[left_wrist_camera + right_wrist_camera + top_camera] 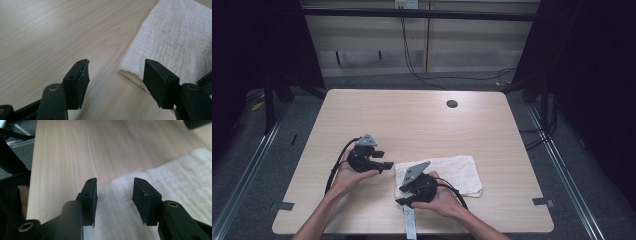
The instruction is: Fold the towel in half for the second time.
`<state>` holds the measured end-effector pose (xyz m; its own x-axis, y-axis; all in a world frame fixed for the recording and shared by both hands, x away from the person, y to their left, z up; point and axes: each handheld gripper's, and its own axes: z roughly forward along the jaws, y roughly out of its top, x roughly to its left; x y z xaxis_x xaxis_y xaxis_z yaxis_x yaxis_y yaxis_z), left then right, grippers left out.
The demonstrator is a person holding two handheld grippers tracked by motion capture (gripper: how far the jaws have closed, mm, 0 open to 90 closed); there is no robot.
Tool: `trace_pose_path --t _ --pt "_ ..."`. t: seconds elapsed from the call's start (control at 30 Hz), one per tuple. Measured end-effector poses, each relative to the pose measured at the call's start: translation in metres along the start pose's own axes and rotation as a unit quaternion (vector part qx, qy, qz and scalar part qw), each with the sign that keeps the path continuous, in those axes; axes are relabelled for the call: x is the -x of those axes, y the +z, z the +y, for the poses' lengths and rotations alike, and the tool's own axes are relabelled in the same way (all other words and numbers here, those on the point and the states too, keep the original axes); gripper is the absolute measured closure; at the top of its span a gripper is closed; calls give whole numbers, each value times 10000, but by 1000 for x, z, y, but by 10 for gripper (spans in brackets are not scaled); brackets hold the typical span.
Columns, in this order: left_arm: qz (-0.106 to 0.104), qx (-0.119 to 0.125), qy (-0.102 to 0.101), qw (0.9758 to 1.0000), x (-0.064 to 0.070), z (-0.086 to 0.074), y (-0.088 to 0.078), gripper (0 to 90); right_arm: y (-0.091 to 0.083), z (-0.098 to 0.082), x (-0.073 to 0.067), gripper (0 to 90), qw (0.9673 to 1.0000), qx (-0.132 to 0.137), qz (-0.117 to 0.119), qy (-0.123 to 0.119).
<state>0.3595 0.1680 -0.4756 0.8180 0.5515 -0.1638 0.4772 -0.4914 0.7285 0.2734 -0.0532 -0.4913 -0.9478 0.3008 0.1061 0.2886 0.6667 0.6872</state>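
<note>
The left gripper (384, 160), jaws wide and empty, hovers just left of the folded white towel (457, 172) on the surface (422, 120). The right gripper (403, 199), also open and empty, hangs over the towel's near-left corner.

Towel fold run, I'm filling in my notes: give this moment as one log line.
towel: folded, flat on table | left hand-held gripper: open, beside towel edge | right hand-held gripper: open, over towel corner, nothing held
</note>
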Motion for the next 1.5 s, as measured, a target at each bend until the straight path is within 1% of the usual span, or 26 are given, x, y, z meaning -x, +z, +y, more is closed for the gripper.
trace_pose_path --t 0.07,0.17,0.23,0.3,0.33,0.4,0.5,0.6,0.63,0.67,0.7,0.73,0.97,1.0,1.03,1.07,1.1,1.13,1.17,1.2,1.23,1.3,1.33,1.37,1.4,1.5 --pt "4 -21 19 10000 0 0 0 372 0 1 -1 552 10000 11 -5 4" --pt "27 -11 -4 10000 0 0 0 359 6 2 -2 540 9999 -88 76 -54" --pt "22 -23 8 10000 0 0 -1 355 8 2 -3 523 9999 -64 89 -96" --pt "5 38 -37 10000 0 -1 -1 355 9 2 -4 521 9998 -114 83 -128" --pt "-21 27 -67 10000 0 -1 0 355 9 2 -5 531 9997 -95 -3 -210" --pt "-42 27 -112 9999 0 -2 2 355 10 1 -7 540 9997 -82 -77 -204" --pt "-68 29 -136 9999 0 -2 3 355 10 -1 -8 639 9996 30 -226 -143" --pt "-69 85 -197 9997 -1 -2 5 358 11 0 -5 757 9994 98 -318 37" --pt "-101 69 -210 9997 -2 -2 6 358 11 0 -5 757 9994 98 -318 37" --pt "-126 53 -238 9996 -2 -3 7 366 11 1 -5 809 9995 68 -317 57" --pt "-186 22 -235 9995 -2 -3 9 366 11 1 -5 809 9995 68 -317 57" --pt "-206 -67 -180 9996 -2 -4 11 374 11 1 -5 826 9994 68 -324 91" --pt "-403 -71 -156 9990 2 -3 15 431 12 2 -5 841 9993 69 -296 220" --pt "-423 -101 -50 9990 3 -3 17 465 11 2 -4 841 9992 67 -293 263" --pt "-423 -101 -50 9990 3 -3 17 477 11 2 -5 841 9992 67 -293 275" --pt "-441 -181 72 9988 5 -3 20 498 12 2 -4 841 9992 79 -298 264" --pt "-441 -181 72 9988 5 -3 20 525 12 2 -4 841 9992 79 -298 264" --pt "-365 -257 191 9988 6 -4 21 525 12 2 -4 841 9992 78 -298 262" --pt "-435 -237 105 9987 6 -5 23 534 12 1 -4 840 9992 88 -302 252" --pt "-500 -258 176 9983 9 -6 25 535 12 1 -6 840 9991 91 -326 257" --pt "-500 -276 254 9980 11 -5 25 540 12 2 -6 840 9991 87 -329 260" --pt "-479 -268 260 9982 12 -4 25 536 11 2 -6 840 9991 78 -320 261" --pt "-373 -263 290 9985 13 -4 26 536 11 1 -5 840 9991 78 -316 272" --pt "-342 -285 289 9986 12 -5 27 544 11 1 -5 841 9991 78 -290 304" --pt "-207 -294 300 9989 13 -6 29 533 11 1 -5 840 9992 70 -301 241" --pt "-260 -317 344 9986 13 -7 31 552 10 1 -6 840 9992 51 -317 230"
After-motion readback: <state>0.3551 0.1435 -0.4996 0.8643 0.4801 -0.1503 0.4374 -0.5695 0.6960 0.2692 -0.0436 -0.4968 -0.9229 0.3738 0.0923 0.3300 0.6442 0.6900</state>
